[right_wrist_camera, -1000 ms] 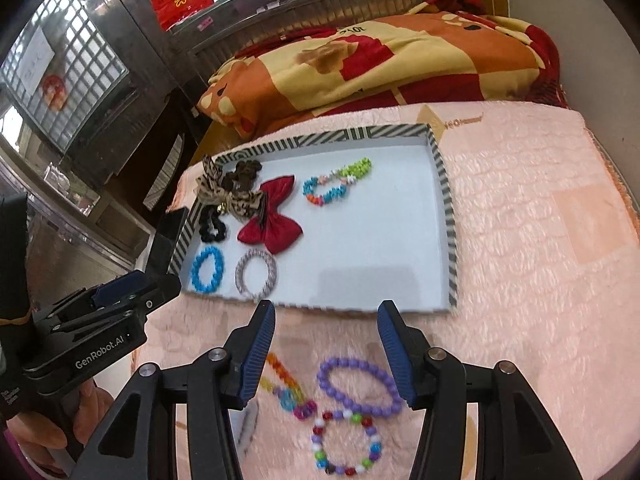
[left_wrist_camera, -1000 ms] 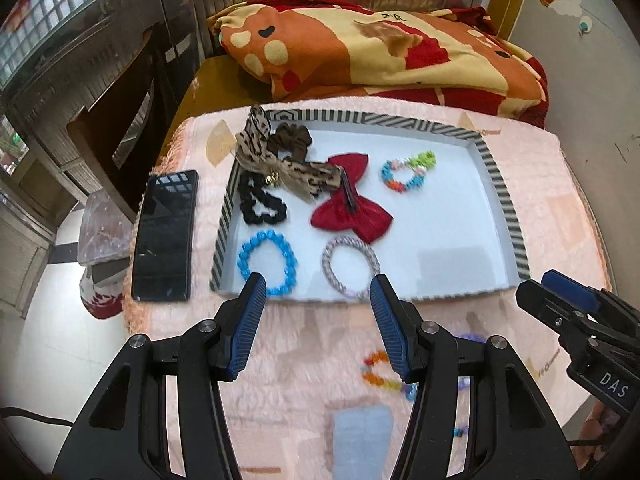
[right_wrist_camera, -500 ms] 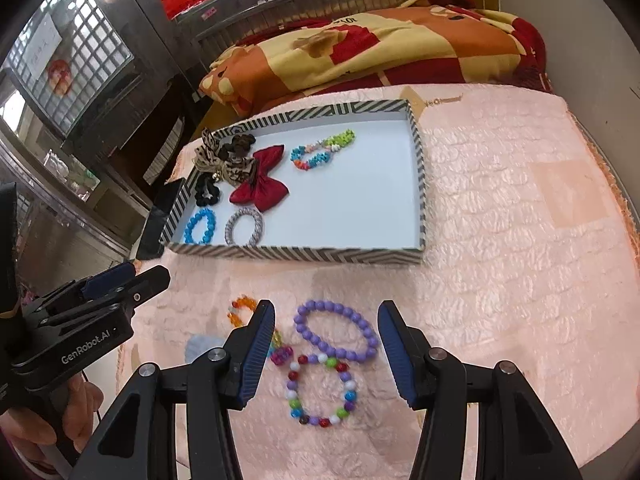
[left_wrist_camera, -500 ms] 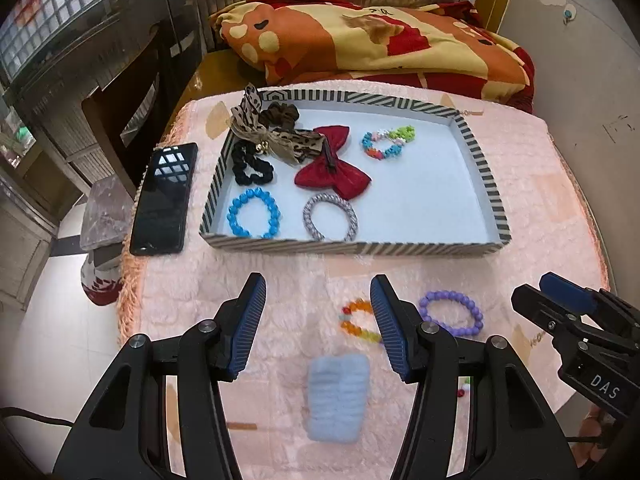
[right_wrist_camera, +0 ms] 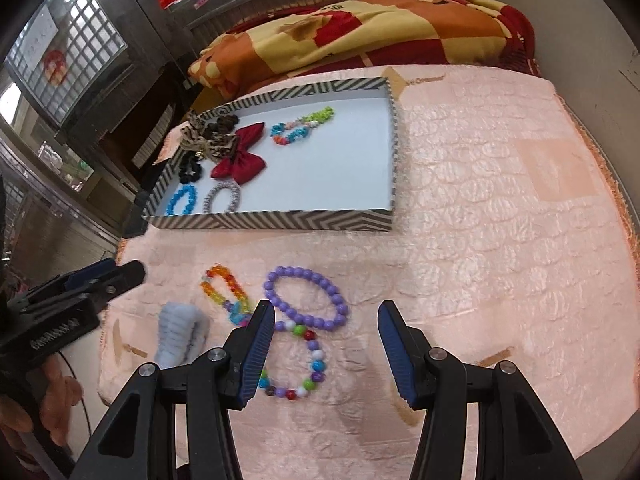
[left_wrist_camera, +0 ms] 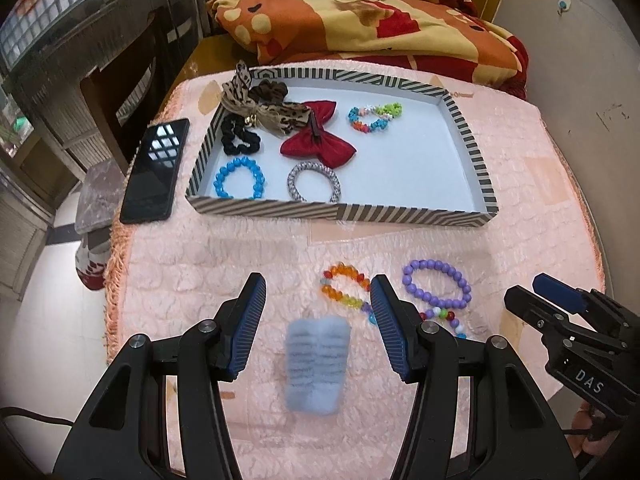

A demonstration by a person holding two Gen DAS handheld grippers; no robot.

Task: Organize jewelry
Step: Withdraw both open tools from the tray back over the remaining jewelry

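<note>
A striped tray holds a red bow, a leopard bow, a black scrunchie, a blue bead bracelet, a silver ring bracelet and a multicolour bracelet. On the pink cloth lie an orange bead bracelet, a purple bead bracelet, a mixed-bead bracelet and a light blue fuzzy scrunchie. My left gripper is open above the blue scrunchie. My right gripper is open over the mixed-bead bracelet.
A black phone lies left of the tray. A patterned quilt lies on the bed behind. The table's left edge has a fringe, with a stool and floor beyond. A wall stands at the right.
Both grippers have pulled back from the tray toward the table's near edge. The loose bracelets and blue scrunchie have come fully into view. Both stayed open.
</note>
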